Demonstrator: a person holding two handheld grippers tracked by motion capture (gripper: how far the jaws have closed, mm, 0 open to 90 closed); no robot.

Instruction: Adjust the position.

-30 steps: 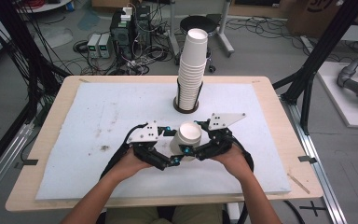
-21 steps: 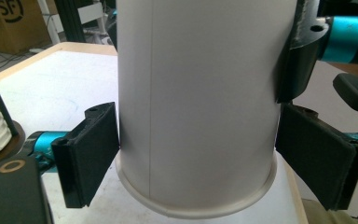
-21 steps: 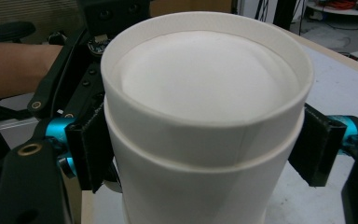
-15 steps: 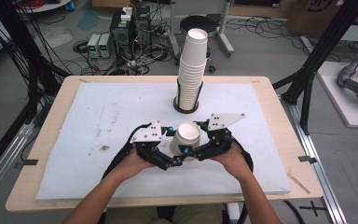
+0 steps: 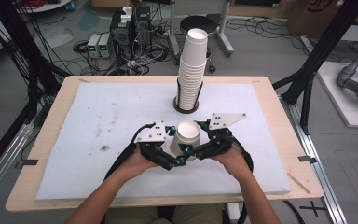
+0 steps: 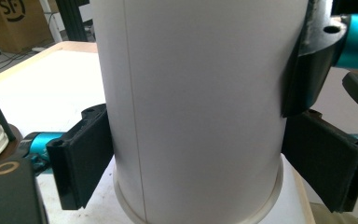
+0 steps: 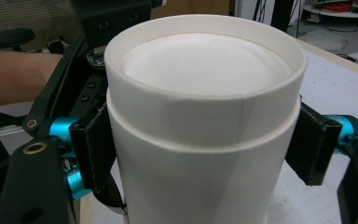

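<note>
On the white mat (image 5: pixel 74 140), both grippers seemingly clamp nested paper cups (image 5: pixel 187 136).

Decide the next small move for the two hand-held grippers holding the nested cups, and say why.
Probably ease them apart to separate the nested cups: the right hand-held gripper, jaws just closing, presses at the outer cup's rim, and the left hand-held gripper, jaws just opening, has the cup wall between its pads.

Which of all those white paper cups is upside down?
The cup between the two grippers, bottom up near the table's front; those in the tall stack behind stand mouth up.
</note>
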